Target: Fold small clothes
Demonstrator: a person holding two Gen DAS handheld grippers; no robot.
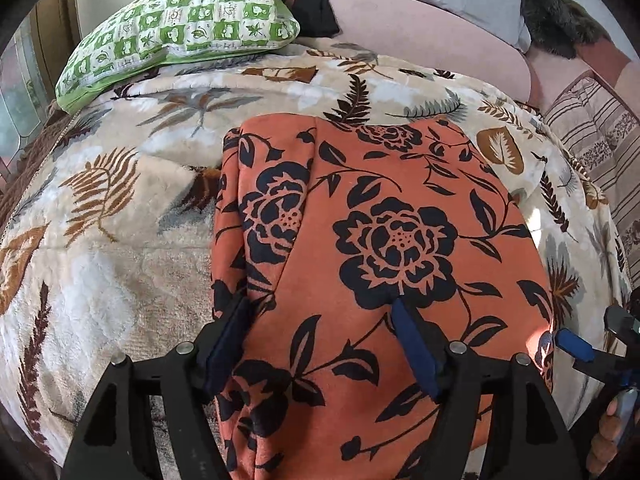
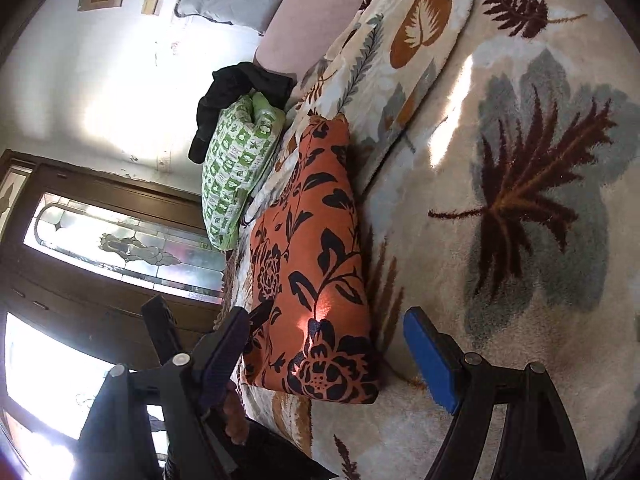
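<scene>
Garment (image 1: pixel 384 248) folded on blanket (image 1: pixel 120 208) | left tool (image 1: pixel 320 344) released | right tool (image 2: pixel 332 360) released

bright daylight w/ glare off window (image 2: pixel 120 248) & wall (image 2: pixel 120 92), sun patches on blanket (image 2: pixel 452 120), fisheye-warped dark edges.

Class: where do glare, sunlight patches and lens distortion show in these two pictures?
Right wrist view: white wall blown out, sun streaks on leaf-patterned fleece blanket. Left wrist view: even light, orange black-flowered folded garment sharp, edges bowed by fisheye.
</scene>
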